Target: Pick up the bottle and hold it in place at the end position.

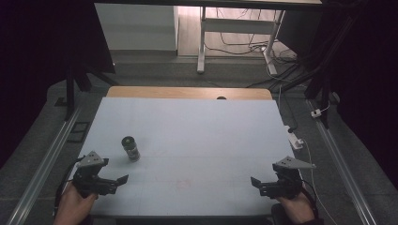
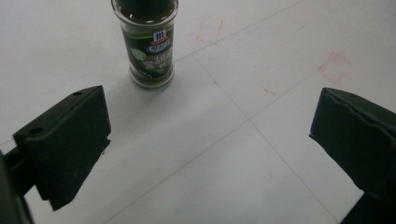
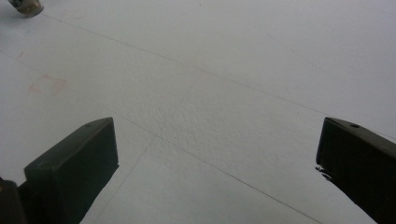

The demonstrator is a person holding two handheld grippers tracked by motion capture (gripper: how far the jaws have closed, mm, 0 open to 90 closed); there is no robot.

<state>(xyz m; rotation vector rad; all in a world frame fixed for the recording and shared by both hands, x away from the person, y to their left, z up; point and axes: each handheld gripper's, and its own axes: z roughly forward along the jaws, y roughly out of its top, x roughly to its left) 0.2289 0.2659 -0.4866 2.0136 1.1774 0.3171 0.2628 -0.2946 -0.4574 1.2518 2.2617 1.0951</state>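
A small glass spice jar [image 1: 131,147] with a dark lid and a green label stands upright on the white table [image 1: 197,136], left of centre. My left gripper [image 1: 118,182] rests near the front left corner, a short way in front of the jar, open and empty. In the left gripper view the jar [image 2: 148,44] stands ahead between the wide-apart jaws, a little left of the middle. My right gripper [image 1: 257,183] sits near the front right corner, open with nothing between its jaws. The jar's base [image 3: 25,6] peeks in at the top left of the right gripper view.
Faint red marks [image 2: 332,65] and thin seam lines cross the white table top. A wooden strip [image 1: 187,92] runs along the far edge. A white power plug and cable [image 1: 295,139] lie off the right edge. Metal rails flank both sides; desk legs and cables stand beyond.
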